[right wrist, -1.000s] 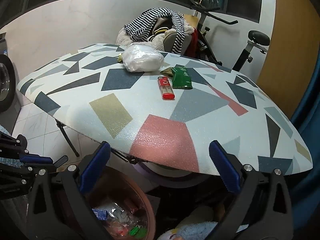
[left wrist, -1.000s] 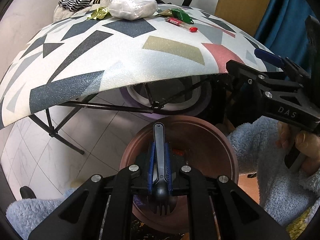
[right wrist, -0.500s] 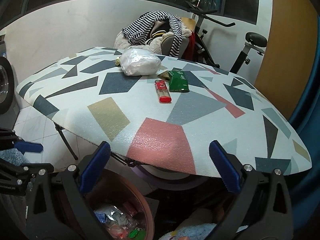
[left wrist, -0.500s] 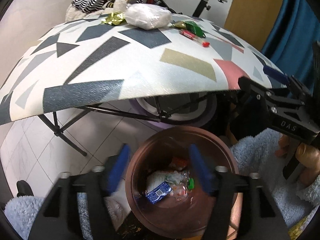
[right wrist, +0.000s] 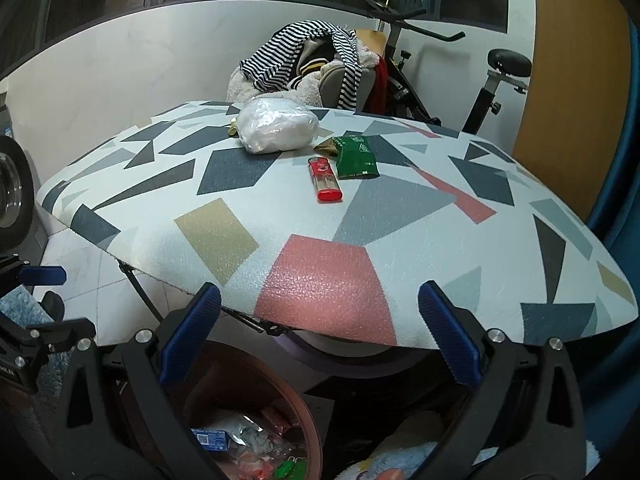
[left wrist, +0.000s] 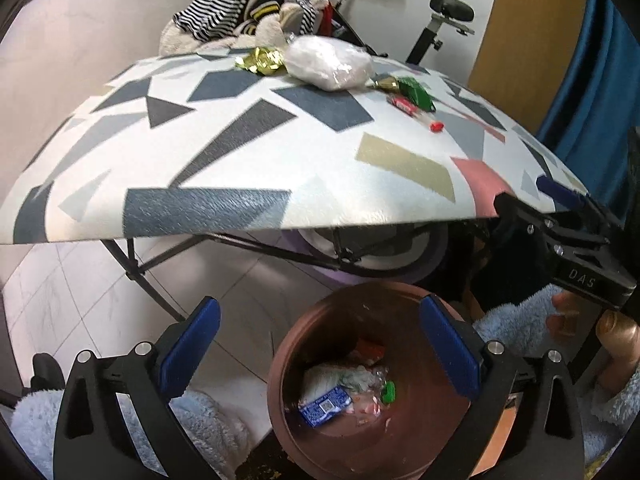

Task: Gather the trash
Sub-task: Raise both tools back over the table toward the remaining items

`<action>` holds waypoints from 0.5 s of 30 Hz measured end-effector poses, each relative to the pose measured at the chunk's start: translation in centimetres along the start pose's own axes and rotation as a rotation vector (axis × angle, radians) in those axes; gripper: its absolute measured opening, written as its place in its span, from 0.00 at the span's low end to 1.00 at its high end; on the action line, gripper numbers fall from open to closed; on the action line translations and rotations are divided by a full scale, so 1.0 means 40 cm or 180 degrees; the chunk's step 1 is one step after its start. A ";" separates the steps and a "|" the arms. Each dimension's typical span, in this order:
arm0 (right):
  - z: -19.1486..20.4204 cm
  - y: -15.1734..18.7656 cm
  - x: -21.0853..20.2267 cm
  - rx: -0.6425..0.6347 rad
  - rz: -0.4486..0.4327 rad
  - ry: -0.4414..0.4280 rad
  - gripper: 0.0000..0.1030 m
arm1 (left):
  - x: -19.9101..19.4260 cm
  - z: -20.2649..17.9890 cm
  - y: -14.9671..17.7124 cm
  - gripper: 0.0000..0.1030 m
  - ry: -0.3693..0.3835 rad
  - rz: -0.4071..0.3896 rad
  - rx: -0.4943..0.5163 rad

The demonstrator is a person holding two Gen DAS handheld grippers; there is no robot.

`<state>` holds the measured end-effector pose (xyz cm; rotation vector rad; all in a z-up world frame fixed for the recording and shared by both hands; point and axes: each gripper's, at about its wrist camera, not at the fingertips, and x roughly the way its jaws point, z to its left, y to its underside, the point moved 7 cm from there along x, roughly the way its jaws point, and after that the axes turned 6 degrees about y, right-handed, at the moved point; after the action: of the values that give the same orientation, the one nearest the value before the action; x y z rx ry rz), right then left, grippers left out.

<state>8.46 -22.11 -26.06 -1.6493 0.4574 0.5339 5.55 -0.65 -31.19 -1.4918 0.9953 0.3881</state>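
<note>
A brown round bin [left wrist: 404,300] stands on the floor below the table's near edge, holding wrappers and a blue packet [left wrist: 326,404]. My left gripper [left wrist: 318,350] is open and empty above it. My right gripper [right wrist: 318,336] is open and empty at the table edge; the bin [right wrist: 308,416] shows below it. On the patterned table [right wrist: 320,280] lie a red lighter [right wrist: 325,179], a green packet [right wrist: 355,156], a white plastic bag [right wrist: 278,128] and a gold wrapper [left wrist: 262,60].
A chair piled with striped clothes [right wrist: 308,60] and an exercise bike [right wrist: 492,80] stand behind the table. Black folding table legs [left wrist: 140,268] cross the tiled floor. A blue curtain [left wrist: 592,80] hangs at the right.
My left gripper opened and the dark plastic fork it held is gone from it. The left view has risen toward the table. The right gripper stayed open, shifting slightly.
</note>
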 end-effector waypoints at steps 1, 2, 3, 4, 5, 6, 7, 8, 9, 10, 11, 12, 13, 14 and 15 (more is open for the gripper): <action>-0.001 0.001 0.000 0.0019 0.0000 -0.0015 0.94 | -0.007 0.000 -0.005 0.94 0.0022 -0.0043 -0.0009; -0.002 0.001 0.000 0.0030 0.0004 -0.0020 0.94 | -0.021 0.000 -0.015 0.94 0.0060 -0.0133 -0.0028; -0.003 0.002 0.001 0.0042 0.0009 -0.0026 0.94 | -0.031 0.003 -0.025 0.94 0.0081 -0.0194 -0.0039; -0.006 0.002 0.000 0.0064 0.0023 -0.0038 0.94 | -0.043 0.003 -0.034 0.94 0.0112 -0.0270 -0.0054; -0.008 0.000 0.000 0.0079 0.0034 -0.0045 0.95 | -0.057 0.003 -0.048 0.94 0.0146 -0.0357 -0.0064; -0.012 -0.005 0.000 0.0125 0.0049 -0.0077 0.95 | -0.070 0.003 -0.062 0.94 0.0164 -0.0425 -0.0061; -0.016 -0.012 0.002 0.0164 0.0054 -0.0122 0.95 | -0.082 0.004 -0.080 0.94 0.0184 -0.0496 -0.0055; -0.017 -0.014 0.004 0.0185 0.0066 -0.0163 0.95 | -0.092 0.006 -0.096 0.94 0.0190 -0.0550 -0.0043; -0.019 -0.020 0.008 0.0216 0.0090 -0.0235 0.94 | -0.099 0.007 -0.113 0.94 0.0188 -0.0594 -0.0026; -0.024 -0.034 0.017 0.0230 0.0141 -0.0278 0.95 | -0.106 0.009 -0.129 0.94 0.0187 -0.0628 -0.0014; -0.030 -0.050 0.030 0.0201 0.0214 -0.0229 0.94 | -0.115 0.015 -0.156 0.94 0.0191 -0.0680 -0.0009; -0.030 -0.058 0.039 0.0180 0.0247 -0.0223 0.94 | -0.118 0.019 -0.173 0.94 0.0186 -0.0701 -0.0006; -0.033 -0.079 0.053 0.0152 0.0297 -0.0277 0.94 | -0.121 0.026 -0.192 0.94 0.0179 -0.0715 -0.0005; -0.036 -0.099 0.063 0.0149 0.0303 -0.0346 0.94 | -0.122 0.039 -0.223 0.94 0.0180 -0.0730 -0.0032; -0.042 -0.113 0.072 0.0152 0.0291 -0.0380 0.94 | -0.123 0.049 -0.240 0.94 0.0191 -0.0738 -0.0055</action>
<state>13.55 -23.10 -23.91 -1.5471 0.4554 0.6805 10.63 1.84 -21.81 -1.6223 0.8556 0.1871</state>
